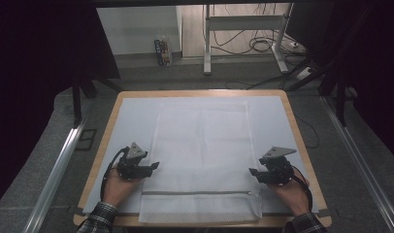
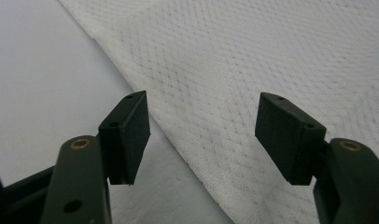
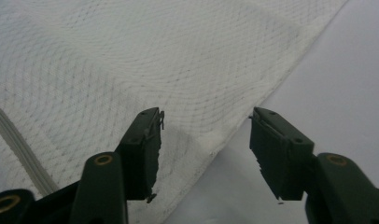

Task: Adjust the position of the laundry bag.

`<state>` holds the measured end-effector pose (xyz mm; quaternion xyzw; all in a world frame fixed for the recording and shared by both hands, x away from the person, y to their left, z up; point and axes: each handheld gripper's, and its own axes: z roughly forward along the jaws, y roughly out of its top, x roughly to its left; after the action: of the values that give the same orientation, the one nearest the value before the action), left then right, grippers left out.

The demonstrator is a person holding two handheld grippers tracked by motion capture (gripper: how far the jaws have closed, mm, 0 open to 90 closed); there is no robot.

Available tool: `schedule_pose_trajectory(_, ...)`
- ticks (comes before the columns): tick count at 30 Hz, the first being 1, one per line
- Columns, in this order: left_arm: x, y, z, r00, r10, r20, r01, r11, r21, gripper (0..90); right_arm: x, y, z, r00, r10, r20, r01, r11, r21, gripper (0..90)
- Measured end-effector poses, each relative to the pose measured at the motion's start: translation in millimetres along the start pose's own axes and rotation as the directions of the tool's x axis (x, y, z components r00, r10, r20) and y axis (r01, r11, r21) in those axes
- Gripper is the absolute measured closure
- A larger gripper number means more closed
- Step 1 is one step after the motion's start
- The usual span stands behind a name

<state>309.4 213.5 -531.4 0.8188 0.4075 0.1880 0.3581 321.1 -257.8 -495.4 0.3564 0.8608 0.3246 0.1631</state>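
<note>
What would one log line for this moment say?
left claw: open, at mesh bag left edge | right claw: open, at right edge | bag: flat on table, zipper near person

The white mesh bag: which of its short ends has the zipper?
The end nearest the person: the mesh laundry bag has its grey zipper running across there, just below the two grippers; the far end is plain.
</note>
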Motion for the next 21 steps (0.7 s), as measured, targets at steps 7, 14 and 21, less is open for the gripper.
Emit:
schedule_pose_trajectory(7, -1.4, -0.1, 2.1, 0.9998, 0.016, 0.013, -0.016, 0.9997, 0.018, 34.1, 1.0, -5.2, -3.7, 0.9999, 0.006, -0.015, -0.006, 1.000, 0.008, 39.0)
schedule_pose_trajectory(14, -1.4, -1.1, -0.7, 0.9997, 0.000, 0.023, -0.001, 0.9999, 0.016, 29.6, 0.5, -11.6, -8.2, 0.9995, 0.023, -0.020, -0.023, 1.000, 0.009, 37.2)
schedule_pose_trajectory(21, -4.0, -1.7, -3.8, 0.9999, -0.009, 0.008, 0.009, 0.9999, 0.011, 19.8, 2.5, -15.6, -10.6, 0.9993, 0.026, -0.027, -0.025, 1.000, 0.017, 33.9)
